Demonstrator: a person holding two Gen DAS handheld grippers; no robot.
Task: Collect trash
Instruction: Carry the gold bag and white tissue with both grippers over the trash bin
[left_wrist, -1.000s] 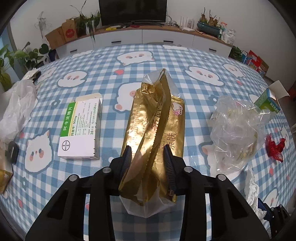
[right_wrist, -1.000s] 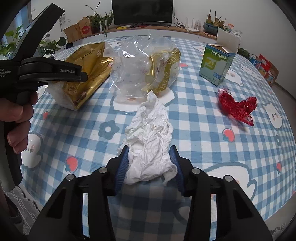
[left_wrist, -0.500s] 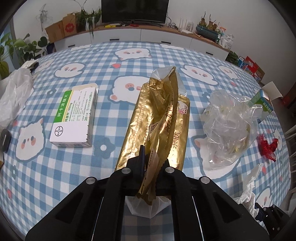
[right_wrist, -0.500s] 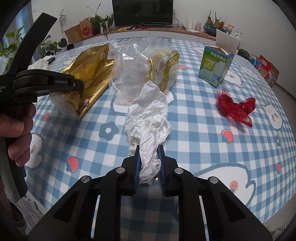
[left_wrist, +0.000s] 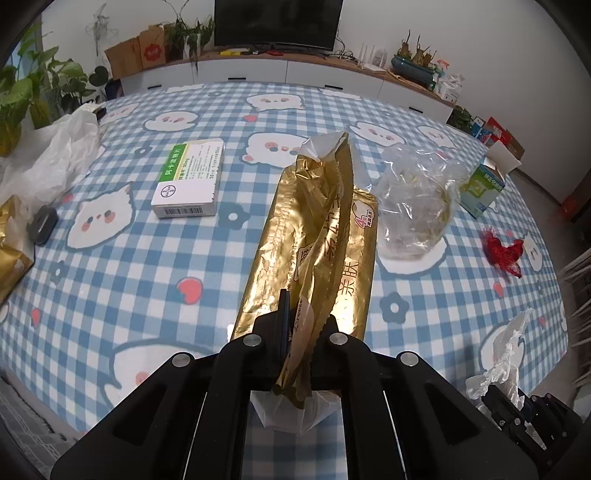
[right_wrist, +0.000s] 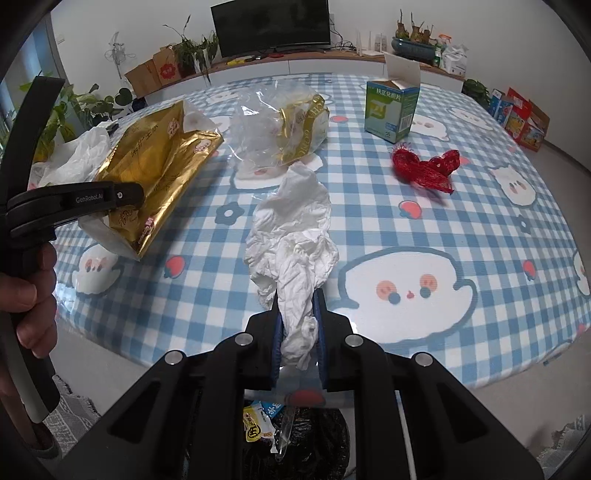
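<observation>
held: left tool (left_wrist: 295, 332) pinched gold wrapper (left_wrist: 321, 236), right tool (right_wrist: 297, 325) pinched white tissue (right_wrist: 295, 236) | left on bench (right_wrist: 480, 206): clear bag (right_wrist: 273, 125), red netting (right_wrist: 424, 166), two boxes | bin bag (right_wrist: 303, 443) below near edge

Open tablecloth (right_wrist: 480, 206) on right side, near edge. Red net (right_wrist: 424, 168) and green box (right_wrist: 391, 110) block far right. Clear bag (right_wrist: 280, 125) blocks middle. White box (left_wrist: 190, 181) sits left, bare cloth around it.
</observation>
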